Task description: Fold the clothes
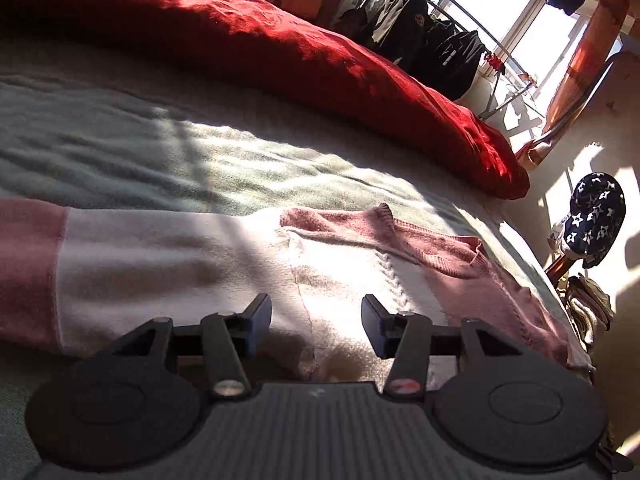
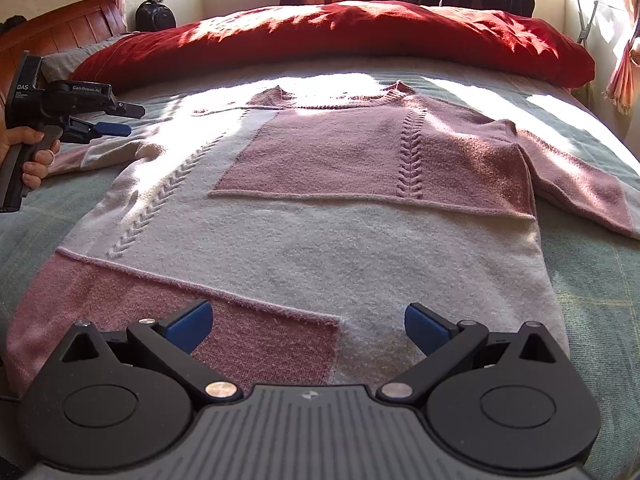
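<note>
The right gripper (image 2: 308, 326) was held with its 2 blue pads apart and empty over the hem of the pink-and-white sweater (image 2: 304, 216), which was spread flat, front up, across the middle of the bed (image 2: 600, 280), collar toward the red duvet (image 2: 340, 36) at the far edge. The left gripper (image 2: 128, 120), gripped by a hand (image 2: 36, 156), was seen with jaws parted and nothing between them, above the sweater's sleeve near the bed's left edge.
</note>
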`<action>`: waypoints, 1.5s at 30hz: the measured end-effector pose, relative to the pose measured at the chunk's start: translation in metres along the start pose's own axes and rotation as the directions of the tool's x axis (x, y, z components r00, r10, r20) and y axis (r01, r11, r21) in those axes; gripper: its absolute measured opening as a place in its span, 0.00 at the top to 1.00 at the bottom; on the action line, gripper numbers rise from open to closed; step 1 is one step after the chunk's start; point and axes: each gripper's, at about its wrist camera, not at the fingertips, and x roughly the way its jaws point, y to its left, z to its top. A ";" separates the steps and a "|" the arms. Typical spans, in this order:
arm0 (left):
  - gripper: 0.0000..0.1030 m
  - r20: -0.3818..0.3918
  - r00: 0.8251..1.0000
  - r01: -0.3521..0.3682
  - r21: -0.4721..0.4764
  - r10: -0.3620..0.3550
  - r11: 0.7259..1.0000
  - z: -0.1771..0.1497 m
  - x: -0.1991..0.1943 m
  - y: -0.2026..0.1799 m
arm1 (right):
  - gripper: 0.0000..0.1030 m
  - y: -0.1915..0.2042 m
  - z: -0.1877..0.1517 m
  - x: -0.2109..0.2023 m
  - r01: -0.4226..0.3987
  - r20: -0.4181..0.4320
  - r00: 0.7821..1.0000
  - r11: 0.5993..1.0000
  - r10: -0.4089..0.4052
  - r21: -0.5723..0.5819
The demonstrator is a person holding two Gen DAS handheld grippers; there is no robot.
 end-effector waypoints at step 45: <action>0.62 -0.077 0.985 -0.059 0.684 0.152 0.727 -0.008 -0.033 -0.032 | 0.00 -0.012 -0.003 0.001 -0.017 0.016 1.000 0.999 0.016 0.042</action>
